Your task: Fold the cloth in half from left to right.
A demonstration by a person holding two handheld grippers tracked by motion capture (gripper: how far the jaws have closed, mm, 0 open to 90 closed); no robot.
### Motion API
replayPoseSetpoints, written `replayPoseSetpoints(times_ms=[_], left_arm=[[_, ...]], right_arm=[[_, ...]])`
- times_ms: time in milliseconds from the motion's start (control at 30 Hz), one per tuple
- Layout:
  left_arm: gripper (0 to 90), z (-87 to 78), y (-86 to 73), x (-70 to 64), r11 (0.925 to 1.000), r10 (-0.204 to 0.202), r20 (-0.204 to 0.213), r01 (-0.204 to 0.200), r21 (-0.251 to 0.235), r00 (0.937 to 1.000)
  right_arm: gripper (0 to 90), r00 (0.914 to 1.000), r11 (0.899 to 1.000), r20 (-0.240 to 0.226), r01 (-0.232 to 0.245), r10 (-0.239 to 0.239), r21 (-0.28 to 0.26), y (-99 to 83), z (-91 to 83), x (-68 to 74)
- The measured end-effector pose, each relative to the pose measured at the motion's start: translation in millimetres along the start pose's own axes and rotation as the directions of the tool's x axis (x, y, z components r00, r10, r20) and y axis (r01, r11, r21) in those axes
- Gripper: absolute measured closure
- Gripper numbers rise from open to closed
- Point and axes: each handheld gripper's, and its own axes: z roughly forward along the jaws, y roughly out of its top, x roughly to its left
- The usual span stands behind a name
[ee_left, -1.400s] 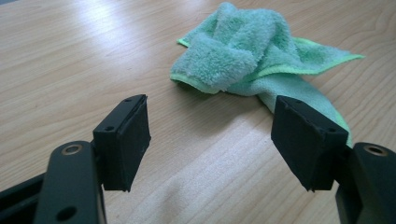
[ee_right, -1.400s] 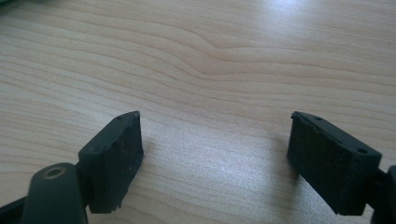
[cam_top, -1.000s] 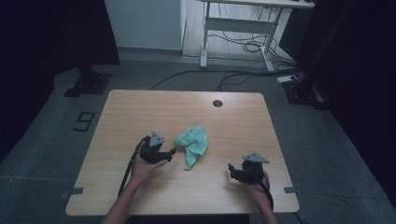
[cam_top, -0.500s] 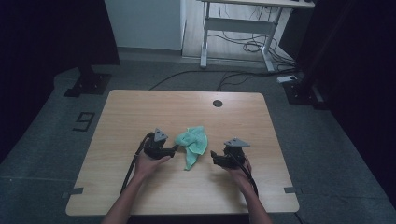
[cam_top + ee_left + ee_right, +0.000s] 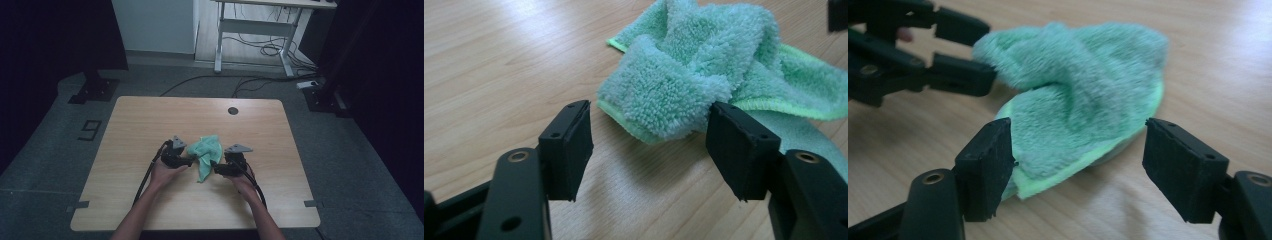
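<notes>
A crumpled green towel (image 5: 207, 152) lies near the middle of the wooden table (image 5: 140, 125). My left gripper (image 5: 189, 161) is open at the towel's left edge; in the left gripper view a fold of the towel (image 5: 674, 95) sits just beyond its spread jaws (image 5: 654, 135). At the towel's right stands my right gripper (image 5: 216, 166), open too. In the right gripper view the towel's near edge (image 5: 1068, 130) lies between its jaws (image 5: 1078, 160), and the left gripper (image 5: 979, 54) shows at the upper left, against the cloth.
A small black grommet (image 5: 232, 110) sits in the table near its far edge. Beyond the table stand a white desk frame (image 5: 252, 25) with cables on the floor and black stand bases (image 5: 95, 90) on both sides.
My right gripper has moved left from the table's right part up to the towel's right edge. My left gripper has edged right, up to the towel's left edge.
</notes>
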Motion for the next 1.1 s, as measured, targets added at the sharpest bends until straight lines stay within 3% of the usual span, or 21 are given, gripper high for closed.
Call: replayPoseSetpoints(times_ms=[200, 233, 267, 333, 367, 400, 467, 500, 533, 600, 800, 900, 967, 1000, 1100], left_arm=[[47.5, 6.3, 0.2, -0.6, 0.9999, -0.002, 0.013, 0.002, 0.014, 0.9999], [53.4, 6.9, 0.5, -1.5, 0.9999, -0.003, 0.018, 0.002, 0.011, 0.9998], [54.8, 6.9, 0.5, -1.5, 0.9999, -0.003, 0.018, 0.002, 0.011, 0.9998], [56.8, 7.0, 0.9, -2.0, 0.9998, -0.002, 0.015, 0.001, 0.017, 0.9999], [59.9, 6.9, 0.9, -2.1, 0.9998, -0.001, 0.016, 0.001, 0.019, 0.9999], [66.6, 6.6, 1.0, -1.7, 0.9998, -0.002, 0.023, 0.001, 0.021, 0.9997], [73.3, 6.1, 1.1, -1.6, 0.9998, -0.004, 0.03, 0.003, 0.019, 0.9996], [73.3, 5.5, 1.2, -1.4, 0.9998, -0.006, 0.034, 0.005, 0.019, 0.9994], [81.3, 4.7, 1.4, -0.8, 0.9998, -0.008, 0.044, 0.007, 0.019, 0.999], [84.9, 2.4, 1.9, 0.3, 0.9998, -0.011, 0.051, 0.01, 0.018, 0.9986], [86.3, -17.8, 7.1, 1.9, 0.9998, -0.012, 0.092, 0.013, -0.012, 0.9957], [86.3, -41.5, 15.3, -0.6, 0.9986, 0.0, 0.136, 0.007, -0.052, 0.9907], [86.4, -46.2, 17.0, -1.7, 0.9981, 0.006, 0.139, 0.003, -0.062, 0.9903], [86.4, -54.2, 20.0, -3.9, 0.9972, 0.015, 0.138, -0.005, -0.075, 0.9903], [86.3, -72.1, 28.5, -7.5, 0.994, 0.038, 0.133, -0.024, -0.107, 0.9904]], right_arm=[[27.6, 0.9988, 1.0, -0.046, 0.015, -0.014, 0.008, -0.9, 4.0, 10.0], [31.6, 0.9985, 0.999, -0.025, 0.048, -0.048, 0.011, -0.3, 4.5, 14.8], [31.6, 0.9985, 0.999, -0.025, 0.048, -0.048, 0.011, -0.3, 4.5, 14.8], [38.7, 0.9954, 0.995, 0.039, 0.086, -0.088, 0.041, -0.7, 7.6, 16.7], [44.5, 0.9944, 0.994, 0.049, 0.091, -0.093, 0.053, -1.3, 9.4, 16.0], [59.5, 0.9945, 0.994, 0.051, 0.087, -0.091, 0.073, -2.3, 12.7, 12.6], [64.0, 0.9947, 0.993, 0.044, 0.089, -0.093, 0.077, -2.6, 13.4, 11.8], [70.9, 0.9943, 0.992, 0.04, 0.095, -0.099, 0.081, -2.8, 13.9, 11.3], [82.3, 0.9935, 0.991, 0.043, 0.102, -0.106, 0.089, -2.5, 13.3, 10.6], [86.1, 0.9916, 0.989, 0.053, 0.113, -0.118, 0.091, -1.3, 10.9, 9.8], [87.5, 0.9904, 0.991, 0.062, 0.12, -0.124, 0.067, 2.8, -3.4, 4.1], [87.6, 0.9926, 0.993, 0.042, 0.114, -0.114, 0.002, 11.5, -23.7, -1.7], [87.6, 0.9925, 0.993, 0.038, 0.117, -0.117, -0.014, 14.5, -28.9, -1.8], [87.5, 0.9896, 0.989, 0.027, 0.143, -0.141, -0.042, 21.0, -39.1, -0.2], [87.5, 0.9857, 0.984, 0.027, 0.168, -0.166, -0.068, 28.1, -48.2, 2.7]])
